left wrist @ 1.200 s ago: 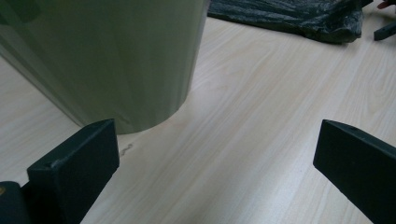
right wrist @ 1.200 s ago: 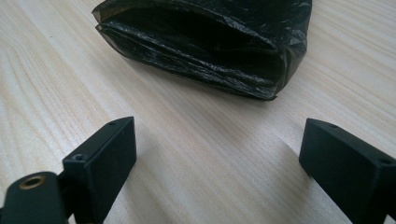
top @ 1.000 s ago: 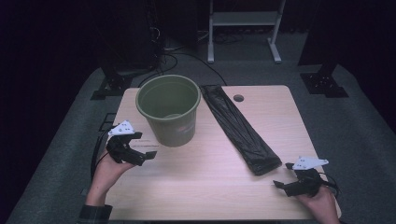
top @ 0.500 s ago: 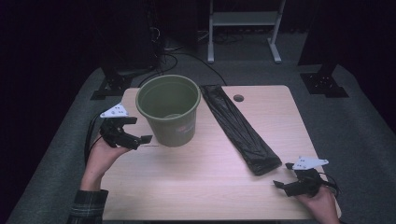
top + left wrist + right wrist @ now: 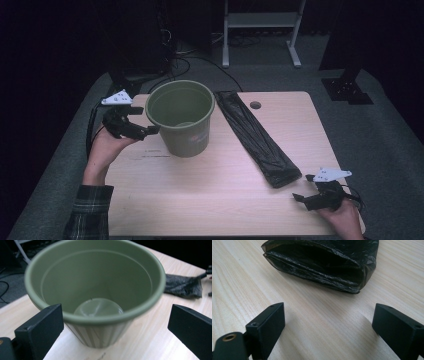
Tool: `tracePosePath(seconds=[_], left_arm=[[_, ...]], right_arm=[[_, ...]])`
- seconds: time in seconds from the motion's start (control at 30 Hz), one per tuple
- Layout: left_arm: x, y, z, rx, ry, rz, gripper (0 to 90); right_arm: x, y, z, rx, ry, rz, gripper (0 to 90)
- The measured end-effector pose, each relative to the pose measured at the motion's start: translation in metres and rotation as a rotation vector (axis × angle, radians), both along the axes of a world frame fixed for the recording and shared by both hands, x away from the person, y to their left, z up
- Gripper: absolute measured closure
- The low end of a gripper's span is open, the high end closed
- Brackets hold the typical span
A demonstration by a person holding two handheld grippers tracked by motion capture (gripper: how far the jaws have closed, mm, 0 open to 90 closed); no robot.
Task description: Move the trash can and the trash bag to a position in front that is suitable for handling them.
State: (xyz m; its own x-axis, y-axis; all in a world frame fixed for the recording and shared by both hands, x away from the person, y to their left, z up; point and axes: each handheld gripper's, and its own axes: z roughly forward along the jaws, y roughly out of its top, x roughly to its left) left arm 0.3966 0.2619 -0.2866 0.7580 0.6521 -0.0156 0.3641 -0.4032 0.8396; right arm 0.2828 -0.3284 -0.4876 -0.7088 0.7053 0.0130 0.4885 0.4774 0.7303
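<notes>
Left gripper [image 5: 150,131] higher, nearer bin [image 5: 181,120]

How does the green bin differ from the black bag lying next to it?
The green plastic bin stands upright and open, a rigid round shape; the black bin bag lies flat and folded in a long strip. The bin is smooth, the bag crinkled and glossy. Both rest on the wooden table, untouched by either gripper.
</notes>
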Motion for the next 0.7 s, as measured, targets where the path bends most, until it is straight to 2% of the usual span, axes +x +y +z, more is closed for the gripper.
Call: tracePosePath(seconds=[0.07,0.3,0.33,0.43,0.53,0.6,0.7], left_arm=[[0.003,0.0,0.001,-0.002,0.0,0.002,0.0],[0.034,0.002,-0.001,0.005,0.001,0.015,0.0],[0.034,0.002,-0.001,0.005,0.001,0.015,0.0],[0.048,0.007,-0.008,-0.029,0.01,0.018,0.0],[0.055,0.009,-0.013,-0.013,0.002,0.033,0.0],[0.059,0.01,-0.015,-0.033,0.004,0.027,0.0],[0.064,0.008,-0.02,-0.025,0.018,0.019,0.0]], right_arm=[[0.0,0.0,0.0,0.0,-0.001,0.0,9.7],[0.0,0.0,0.0,-0.001,-0.002,0.001,9.7],[0.0,0.0,0.0,-0.001,-0.002,0.001,9.7],[0.0,0.0,0.0,-0.001,-0.002,0.001,9.7],[0.0,0.0,0.0,0.001,-0.002,0.0,9.7],[0.0,0.0,0.0,-0.001,-0.002,0.001,9.7],[0.0,0.0,0.0,-0.001,-0.002,0.001,9.7]])
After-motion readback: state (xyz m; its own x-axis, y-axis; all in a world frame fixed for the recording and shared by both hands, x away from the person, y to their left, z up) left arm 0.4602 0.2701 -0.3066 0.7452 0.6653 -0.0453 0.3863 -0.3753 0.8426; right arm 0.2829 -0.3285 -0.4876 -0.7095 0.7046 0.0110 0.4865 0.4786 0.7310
